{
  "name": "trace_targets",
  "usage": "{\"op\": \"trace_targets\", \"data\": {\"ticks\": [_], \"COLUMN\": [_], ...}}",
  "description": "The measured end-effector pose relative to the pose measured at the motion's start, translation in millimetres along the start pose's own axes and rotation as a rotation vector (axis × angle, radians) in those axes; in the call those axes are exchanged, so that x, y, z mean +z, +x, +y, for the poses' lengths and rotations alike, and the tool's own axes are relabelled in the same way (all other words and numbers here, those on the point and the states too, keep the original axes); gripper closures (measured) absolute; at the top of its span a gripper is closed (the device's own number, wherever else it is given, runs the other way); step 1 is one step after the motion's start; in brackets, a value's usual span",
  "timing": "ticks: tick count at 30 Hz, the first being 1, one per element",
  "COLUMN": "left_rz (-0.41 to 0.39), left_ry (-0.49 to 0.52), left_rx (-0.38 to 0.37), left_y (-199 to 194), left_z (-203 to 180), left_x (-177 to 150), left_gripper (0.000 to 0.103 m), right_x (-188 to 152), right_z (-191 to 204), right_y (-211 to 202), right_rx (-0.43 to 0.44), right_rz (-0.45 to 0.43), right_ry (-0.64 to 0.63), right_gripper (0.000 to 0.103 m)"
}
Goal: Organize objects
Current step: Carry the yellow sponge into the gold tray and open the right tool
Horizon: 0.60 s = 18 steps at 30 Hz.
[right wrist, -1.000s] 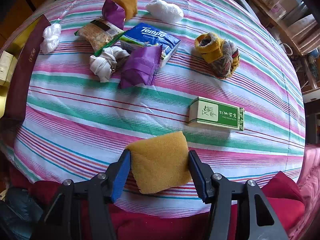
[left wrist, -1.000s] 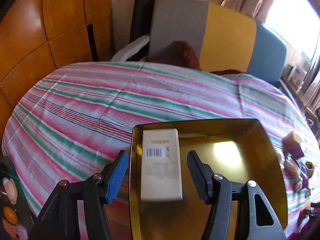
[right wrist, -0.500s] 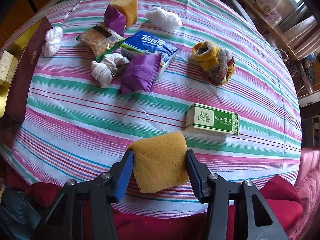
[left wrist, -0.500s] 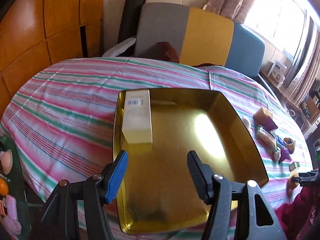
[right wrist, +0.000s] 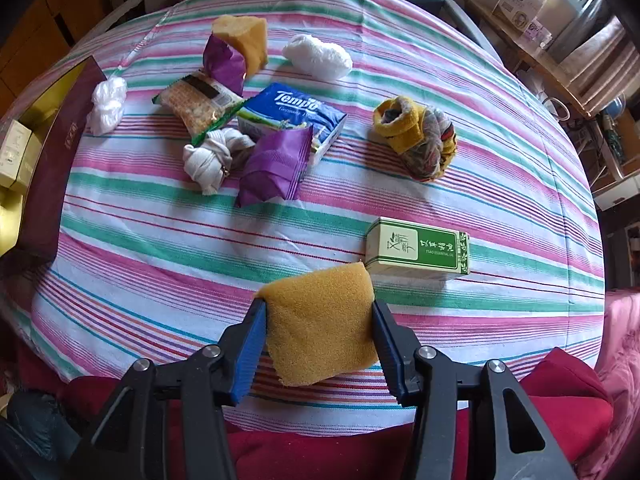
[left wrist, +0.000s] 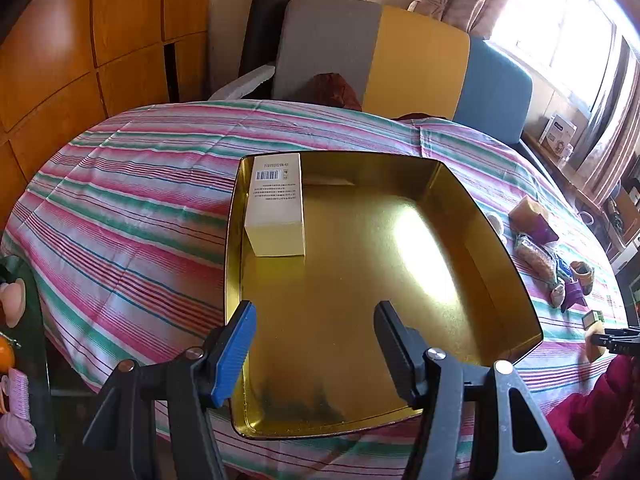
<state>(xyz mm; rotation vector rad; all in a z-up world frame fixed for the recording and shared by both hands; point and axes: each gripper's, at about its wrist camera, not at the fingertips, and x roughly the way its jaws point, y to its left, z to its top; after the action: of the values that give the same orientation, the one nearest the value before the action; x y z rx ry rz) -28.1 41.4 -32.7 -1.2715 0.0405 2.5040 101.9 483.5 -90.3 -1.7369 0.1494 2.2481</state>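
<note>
A gold tin tray point(left wrist: 500, 280) lies on the striped tablecloth, with a cream box point(left wrist: 276, 208) lying in its far left corner. My left gripper point(left wrist: 316, 344) hovers open over the tray's near end, with nothing between its fingers. My right gripper point(right wrist: 320, 332) is shut on a yellow sponge point(right wrist: 320, 320), held above the cloth near the table's front edge. A green tea-oil box point(right wrist: 418, 248) lies just beyond the sponge. In the right wrist view the tray's maroon outer wall point(right wrist: 48, 152) shows at the far left.
Loose items lie mid-table: a blue Tempo tissue pack point(right wrist: 292, 116), a purple packet point(right wrist: 276, 164), knotted white socks point(right wrist: 208, 160), a cracker pack point(right wrist: 196, 104), a second sponge point(right wrist: 244, 40), white bags point(right wrist: 318, 56) and rolled yellow socks point(right wrist: 416, 140). Chairs point(left wrist: 420, 64) stand behind the table.
My left gripper has drawn back from the cream box, which stays in the tray. My right gripper has squeezed in on the sponge and lifted it above the cloth.
</note>
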Motion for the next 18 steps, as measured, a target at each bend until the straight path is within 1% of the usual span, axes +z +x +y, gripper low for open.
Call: {"op": "trace_targets", "data": {"ticks": [5,11,18], "left_rz": [0.005,0.021,0.029], "left_ry": [-0.006,-0.044,-0.067], "left_rx": [-0.008,-0.044,-0.063], "left_y": [0,1,1], "left_z": [2,9,20], "left_x": [-2,-3,-7], "left_gripper": [0.041,0.042,0.042], "right_x": [2,2,6], "right_z": [-4,-8,-9], "right_y": [-2,-5,-7], "right_rx": [-0.004,-0.012,-0.011], "right_rz": [-0.028,-0.036,-0.056], "right_ry": [0.038,0.070,0.100], "right_gripper": [0.051,0.051,0.051]}}
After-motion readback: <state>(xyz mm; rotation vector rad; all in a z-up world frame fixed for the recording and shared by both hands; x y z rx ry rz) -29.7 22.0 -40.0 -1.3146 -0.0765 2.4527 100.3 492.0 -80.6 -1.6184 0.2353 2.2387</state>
